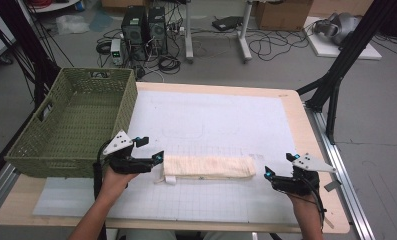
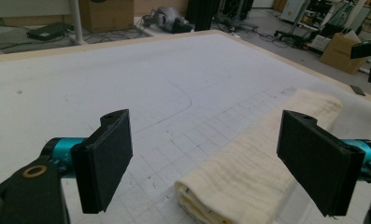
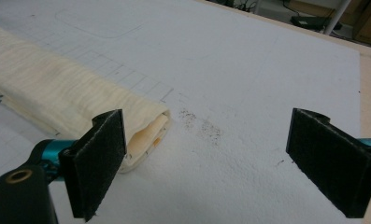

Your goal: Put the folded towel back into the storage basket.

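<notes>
A cream cloth [image 1: 208,167], folded into a long narrow band, lies flat on the white gridded mat [image 1: 211,120]. My left gripper [image 1: 150,150] stands open at the cloth's left end. In the left gripper view the cloth [image 2: 258,163] runs away between the two wide-apart jaws of that gripper [image 2: 216,163], nothing held. My right gripper [image 1: 280,166] is open a little to the right of the cloth's right end. In the right gripper view the folded end [image 3: 146,126] sits just behind the left jaw of that gripper [image 3: 216,163], with bare mat in the gap.
A green woven basket [image 1: 33,150] stands at the table's left, close behind my left hand. The wooden table edge [image 1: 313,140] runs along the right. Beyond the table are computer towers [image 1: 143,30], cables and black frame legs [image 1: 336,80].
</notes>
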A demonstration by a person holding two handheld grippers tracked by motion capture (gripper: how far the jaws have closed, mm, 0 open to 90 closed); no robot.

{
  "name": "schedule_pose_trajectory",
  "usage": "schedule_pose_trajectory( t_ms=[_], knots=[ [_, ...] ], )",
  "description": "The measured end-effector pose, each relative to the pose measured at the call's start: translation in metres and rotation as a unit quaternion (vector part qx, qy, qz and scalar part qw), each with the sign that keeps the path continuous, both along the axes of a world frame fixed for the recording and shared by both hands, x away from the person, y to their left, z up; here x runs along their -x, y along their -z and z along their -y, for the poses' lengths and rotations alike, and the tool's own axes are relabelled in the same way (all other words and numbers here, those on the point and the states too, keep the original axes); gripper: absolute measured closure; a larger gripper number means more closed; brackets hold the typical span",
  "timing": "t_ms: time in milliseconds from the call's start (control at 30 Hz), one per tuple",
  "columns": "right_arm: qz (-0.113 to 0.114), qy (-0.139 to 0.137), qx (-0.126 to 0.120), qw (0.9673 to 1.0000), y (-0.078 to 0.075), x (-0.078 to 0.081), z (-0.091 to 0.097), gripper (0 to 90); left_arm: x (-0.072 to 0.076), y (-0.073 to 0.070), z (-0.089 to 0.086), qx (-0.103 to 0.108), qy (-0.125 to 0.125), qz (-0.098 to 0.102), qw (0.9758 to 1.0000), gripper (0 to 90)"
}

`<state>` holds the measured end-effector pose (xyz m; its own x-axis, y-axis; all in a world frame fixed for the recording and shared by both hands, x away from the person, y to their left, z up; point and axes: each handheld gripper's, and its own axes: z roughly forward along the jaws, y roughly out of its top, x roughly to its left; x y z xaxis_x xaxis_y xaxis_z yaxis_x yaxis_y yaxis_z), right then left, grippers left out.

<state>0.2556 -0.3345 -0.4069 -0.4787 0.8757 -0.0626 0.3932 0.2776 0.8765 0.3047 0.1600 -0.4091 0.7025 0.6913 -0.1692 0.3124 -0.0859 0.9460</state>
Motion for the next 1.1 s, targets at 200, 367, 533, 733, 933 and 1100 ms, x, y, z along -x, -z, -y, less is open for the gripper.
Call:
schedule_pose_trajectory(
  t_ms=[200,367,533,733,933,1100],
  knots=[
    [0.001,0.0,-0.001,1.0,0.0,0.0,-0.001,11.4,-0.001,0.001,0.003,-0.004,0.008,-0.002,1.0,18.8],
    [-0.001,-0.001,0.002,1.0,0.001,0.002,0.0,11.4,-0.002,0.002,0.006,-0.004,0.012,-0.003,0.9999,19.1],
    [-0.001,0.002,-0.003,1.0,0.0,0.004,0.001,11.4,-0.002,0.001,0.009,-0.006,0.017,-0.004,0.9998,19.6],
    [-0.001,-0.002,0.0,1.0,0.001,0.005,0.002,11.4,-0.002,0.001,0.015,-0.012,0.024,-0.006,0.9996,19.9],
    [-0.004,-0.006,-0.002,1.0,0.001,0.004,0.0,11.5,-0.002,0.001,0.015,-0.014,0.024,-0.008,0.9996,20.4],
    [-0.003,-0.006,-0.004,1.0,0.001,0.004,0.0,11.4,-0.002,0.001,0.015,-0.014,0.025,-0.008,0.9996,20.8]
  ],
)
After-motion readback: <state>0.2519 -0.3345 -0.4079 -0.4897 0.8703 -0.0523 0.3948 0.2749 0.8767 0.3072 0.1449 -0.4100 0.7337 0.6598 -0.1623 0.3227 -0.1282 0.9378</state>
